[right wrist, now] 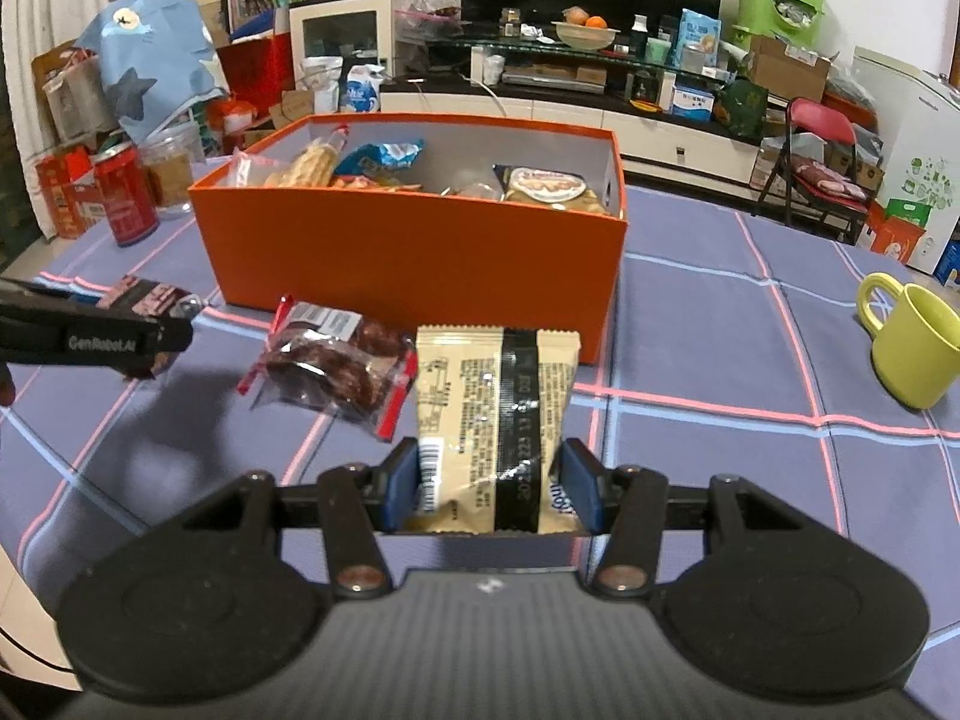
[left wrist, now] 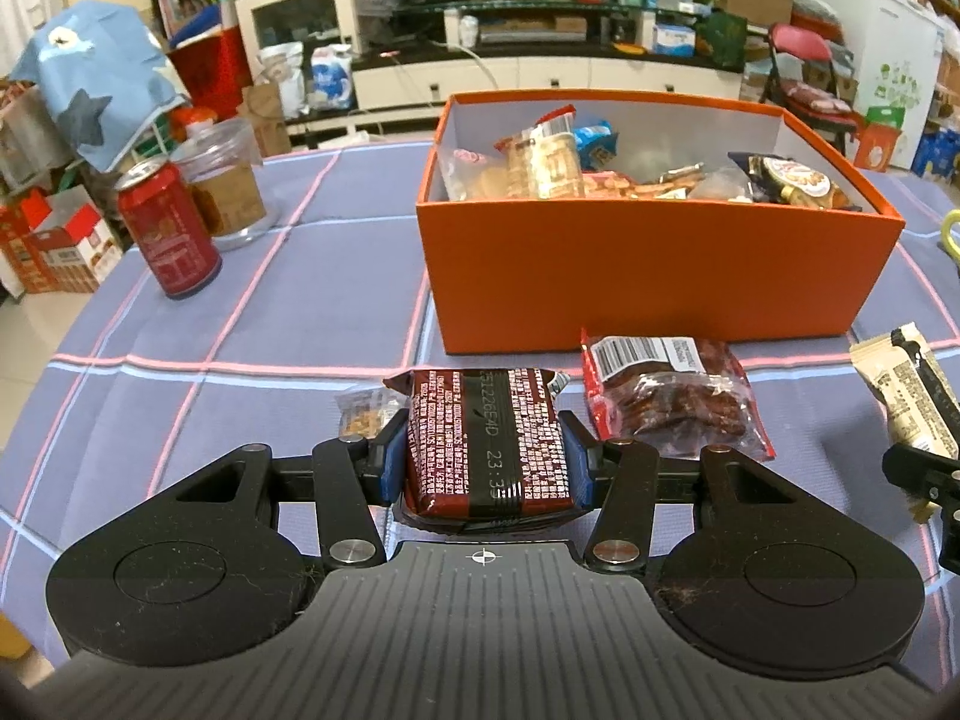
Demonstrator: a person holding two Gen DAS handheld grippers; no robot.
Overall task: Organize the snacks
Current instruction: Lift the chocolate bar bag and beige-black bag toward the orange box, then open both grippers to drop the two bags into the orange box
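1. We read "GenRobot.AI" in pale letters on the side of the left gripper [right wrist: 141, 333] as it appears in the right wrist view; the dark red packet [left wrist: 489, 441] it carries shows a printed code strip ending "23:39" among dense white text.
2. We read a barcode on the cream packet [right wrist: 495, 420] and another on the clear packet of dark red snacks [left wrist: 666, 396]; the smaller print on both is too fine to make out.
3. The left gripper [left wrist: 483, 453] is clamped on the dark red packet, its blue pads [left wrist: 390, 459] pressing both sides, held above the tablecloth [left wrist: 300, 300].
4. The right gripper [right wrist: 492, 486] is clamped on the cream packet, which stands upright between its fingers.
5. The clear packet lies flat on the cloth between the two grippers, just in front of the orange box [left wrist: 630, 276].
6. The box is rigid cardboard, open-topped, white inside and holds assorted crinkled foil and plastic wrappers.
7. A red drinks can [left wrist: 168, 228] and a clear plastic jar [left wrist: 231, 186] stand left of the box; a lime green mug [right wrist: 912, 342] stands to its right.
8. The tablecloth is blue-grey with pink and pale blue check lines.
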